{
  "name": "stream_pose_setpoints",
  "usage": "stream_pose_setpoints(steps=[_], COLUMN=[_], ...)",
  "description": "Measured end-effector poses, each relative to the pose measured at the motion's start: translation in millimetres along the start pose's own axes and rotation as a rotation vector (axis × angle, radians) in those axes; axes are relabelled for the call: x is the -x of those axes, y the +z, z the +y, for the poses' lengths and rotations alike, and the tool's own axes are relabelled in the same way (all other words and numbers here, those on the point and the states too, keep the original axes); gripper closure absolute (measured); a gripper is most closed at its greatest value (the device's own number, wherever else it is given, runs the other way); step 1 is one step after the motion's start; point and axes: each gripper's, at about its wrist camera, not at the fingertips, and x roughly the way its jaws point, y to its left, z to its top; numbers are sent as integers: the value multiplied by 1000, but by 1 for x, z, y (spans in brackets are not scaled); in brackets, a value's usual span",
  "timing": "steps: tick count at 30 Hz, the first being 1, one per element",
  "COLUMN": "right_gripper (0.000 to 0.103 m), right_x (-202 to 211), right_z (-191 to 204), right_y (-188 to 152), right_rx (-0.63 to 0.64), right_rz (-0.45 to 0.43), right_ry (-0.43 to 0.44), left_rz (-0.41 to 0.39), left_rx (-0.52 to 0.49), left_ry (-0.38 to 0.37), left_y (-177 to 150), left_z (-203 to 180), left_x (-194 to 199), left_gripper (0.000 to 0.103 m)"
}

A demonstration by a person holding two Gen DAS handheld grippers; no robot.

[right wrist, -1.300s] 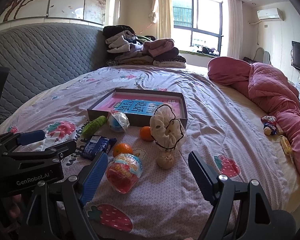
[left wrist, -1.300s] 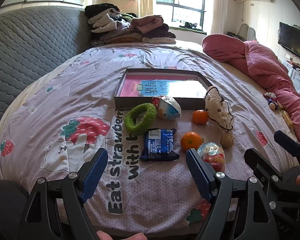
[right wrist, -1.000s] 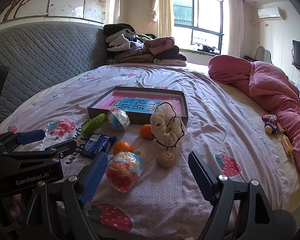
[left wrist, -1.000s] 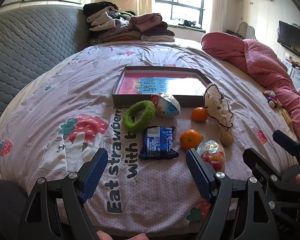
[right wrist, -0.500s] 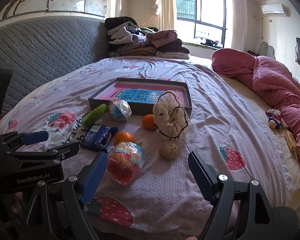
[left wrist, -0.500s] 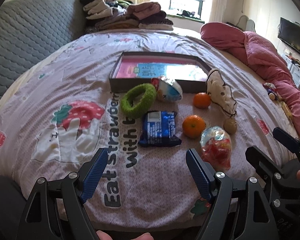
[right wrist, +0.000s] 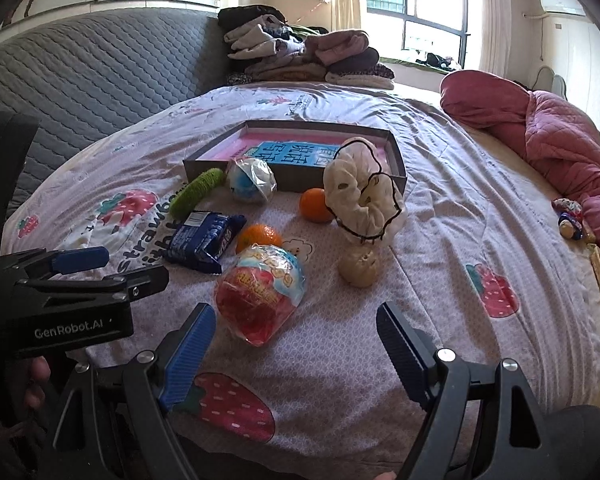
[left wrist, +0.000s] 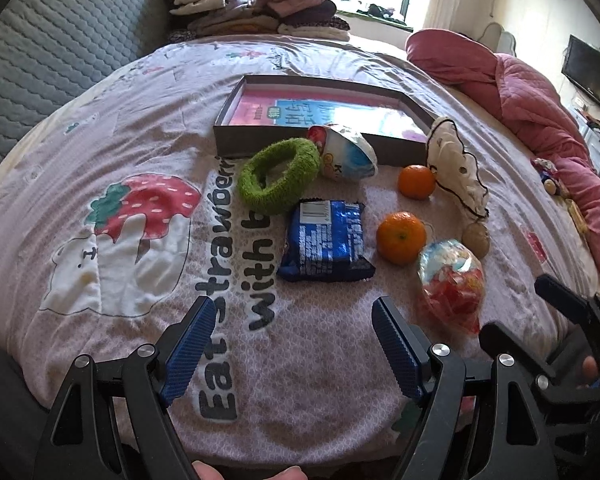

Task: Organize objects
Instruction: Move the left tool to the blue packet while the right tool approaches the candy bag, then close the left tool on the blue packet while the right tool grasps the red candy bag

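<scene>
On the bed lie a blue snack packet (left wrist: 326, 240), a green fuzzy ring (left wrist: 278, 176), two oranges (left wrist: 401, 237) (left wrist: 417, 181), a red-and-clear wrapped toy egg (left wrist: 452, 286), a blue-and-white wrapped egg (left wrist: 346, 154), a cream scrunchie (left wrist: 456, 170) and a small beige ball (left wrist: 475, 240). Behind them sits a shallow dark box (left wrist: 252, 136) with a pink and blue bottom. My left gripper (left wrist: 292, 334) is open, just short of the snack packet. My right gripper (right wrist: 292, 338) is open, with the red wrapped egg (right wrist: 262, 288) near its left finger.
A pink quilt (right wrist: 560, 152) is bunched along the right side of the bed, with small toys (right wrist: 568, 220) beside it. Folded clothes (right wrist: 300, 56) are stacked at the far end by the window. A grey quilted headboard (right wrist: 80, 80) runs along the left.
Both grippers have come forward and lower toward the objects, which now look larger and closer. Both stay open and nothing on the bed has moved.
</scene>
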Motion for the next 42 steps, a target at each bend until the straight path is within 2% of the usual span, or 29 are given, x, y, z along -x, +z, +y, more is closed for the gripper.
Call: stream_pose_setpoints(steps=[6,15,25,39,42], right_gripper=[21,21,21,21,28], right_x=[-8,-17,-28,-51,-55], right_z=[3,6,14,25,25], right_y=[-1,2,6,10,10], right_rx=[17,19,34,65,66], right_rz=[17,23,18,26,29], right_ry=[8,-8,-21,-63,-70], left_rz=[14,22,46,87,89], left_rx=[14,17,23,47,53], left_ry=[0,-42,-7,-26,-24], left_y=[8,20,31,37,37], left_z=[1,-7,-9,-6,-6], left_x=[-11,-21,-43,-66,-69], left_gripper=[22,22,22,22,22])
